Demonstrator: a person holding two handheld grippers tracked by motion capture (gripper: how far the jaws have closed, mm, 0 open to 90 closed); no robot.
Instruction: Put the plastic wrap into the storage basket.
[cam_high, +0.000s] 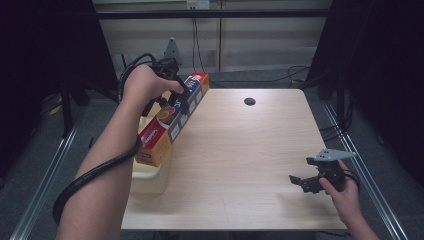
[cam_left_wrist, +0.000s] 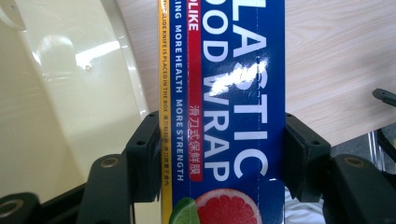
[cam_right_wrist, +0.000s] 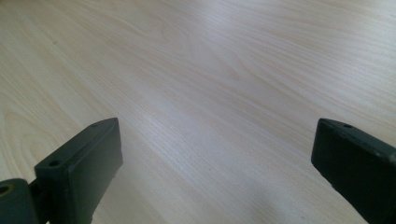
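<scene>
Plastic wrap box (cam_high: 172, 120) sat clamped between the left gripper (cam_high: 175, 102) fingers (cam_left_wrist: 144, 158), pads pressed on both long sides, approx. mid-length of the box. It was long and narrow, blue face w/ white "PLASTIC FOOD WRAP" lettering, a yellow edge strip against the one finger, grapefruit and lime print just below the pads. Box ran lengthwise away from the fingers in both directions, tilted, its near end over the cream tub (cam_high: 147, 177) at the table's (cam_high: 240, 165) left edge, far end toward the back corner. Tub's pale wall showed just beside the finger on the yellow-strip side; bare wood lay beyond the opp. finger.

Right gripper (cam_high: 302, 181) was well apart from the box, near the table's right front, fingers (cam_right_wrist: 81, 168) spread wide w/ nothing between them, just light wood grain ahead. A dark round hole (cam_high: 249, 101) sat in the tabletop far beyond both.
</scene>
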